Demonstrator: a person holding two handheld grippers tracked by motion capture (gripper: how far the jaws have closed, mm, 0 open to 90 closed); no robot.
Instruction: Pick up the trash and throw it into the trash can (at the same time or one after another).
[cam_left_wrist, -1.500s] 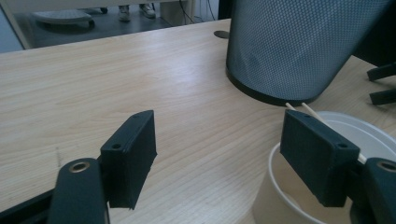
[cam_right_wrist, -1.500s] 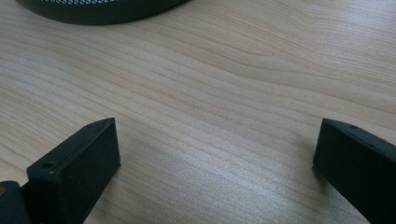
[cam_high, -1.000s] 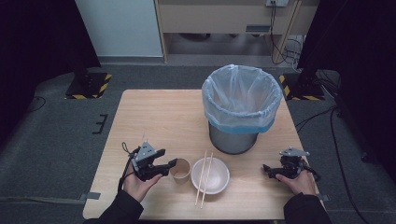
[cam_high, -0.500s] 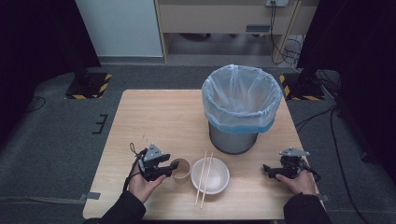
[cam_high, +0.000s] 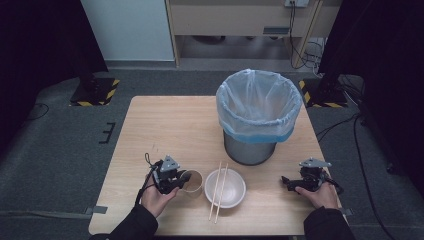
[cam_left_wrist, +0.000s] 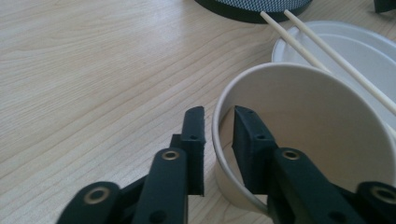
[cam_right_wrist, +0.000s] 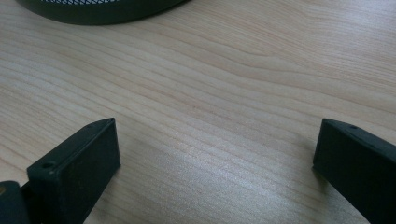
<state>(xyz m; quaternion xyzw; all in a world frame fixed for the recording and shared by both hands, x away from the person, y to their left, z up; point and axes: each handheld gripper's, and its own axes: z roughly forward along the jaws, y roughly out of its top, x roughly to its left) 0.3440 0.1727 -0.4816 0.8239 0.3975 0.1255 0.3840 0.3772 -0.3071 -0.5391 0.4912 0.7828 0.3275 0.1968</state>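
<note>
**Left jaws pinch the paper cup's rim**

I see the left gripper (cam_left_wrist: 218, 122) with its jaws nearly together, one pad outside and one inside the wall of the paper cup (cam_left_wrist: 299, 140), the thin rim caught between them; the jaws have just been closing on it. The cup stands upright on the wooden table (cam_high: 170, 125), right at the tip of that gripper (cam_high: 181, 180) in the high view. Just past the cup, on its far side from the gripper, sits a white bowl (cam_high: 231, 192) with a pair of chopsticks (cam_high: 218, 190) laid across its rim. Farther ahead and off to one side stands the bin (cam_high: 257, 117), lined with a pale blue bag. My right gripper (cam_right_wrist: 217, 140) rests low over bare wood with its jaws spread wide and nothing between them; in the high view it (cam_high: 288, 182) lies well apart from the bowl, the bin's dark base beyond its jaws
</note>
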